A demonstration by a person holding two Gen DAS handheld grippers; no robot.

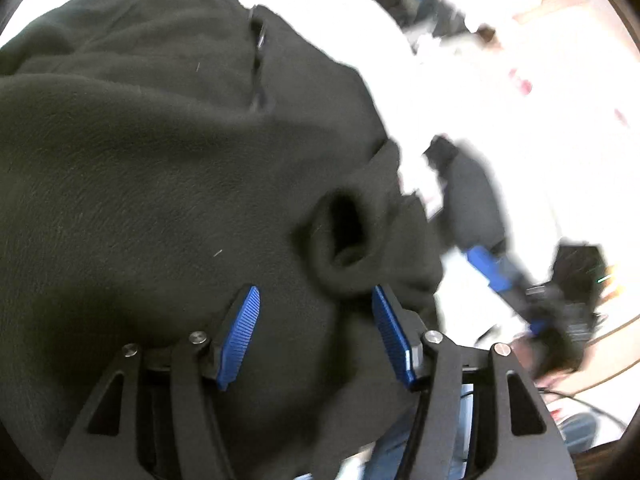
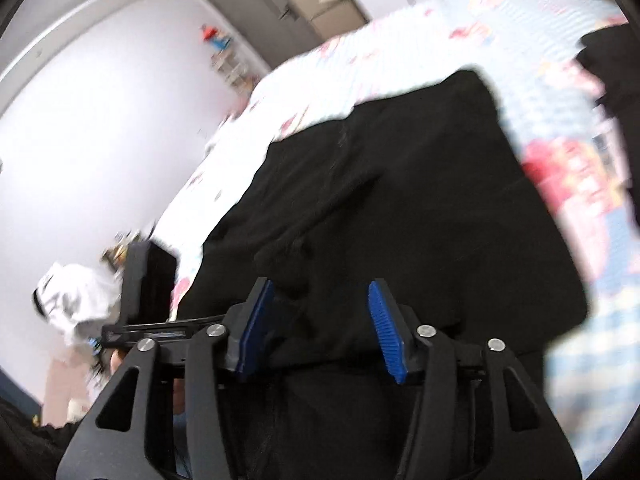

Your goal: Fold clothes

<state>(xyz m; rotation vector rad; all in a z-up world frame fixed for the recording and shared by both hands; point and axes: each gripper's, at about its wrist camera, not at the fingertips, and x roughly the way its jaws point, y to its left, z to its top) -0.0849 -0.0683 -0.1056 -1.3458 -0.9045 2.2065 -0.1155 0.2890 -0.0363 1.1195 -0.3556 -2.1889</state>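
Blue ribbed pads of the left hand-held gripper (image 1: pixel 316 292) stand spread apart over a dark fleece garment (image 1: pixel 160 184), released, with nothing pinched between them. Soft, matte and charcoal-black, the garment has a napped surface and a few pale lint specks. It fills most of the left wrist view, bunched in broad folds. A sleeve cuff (image 1: pixel 344 236) gapes as a round dark opening just ahead of the right pad, its mouth turned toward the camera. A zipper (image 1: pixel 258 68) runs away from the gripper toward the top of the frame.

In the right wrist view, the right hand-held gripper (image 2: pixel 320 292) also stands open, its pads straddling a raised fold of the garment (image 2: pixel 400 200) without closing on it. The cloth lies on a bed with a pale blue and pink patterned bedsheet (image 2: pixel 400 36); its long axis stretches away from the gripper toward the upper right. Motion blur softens the edges.
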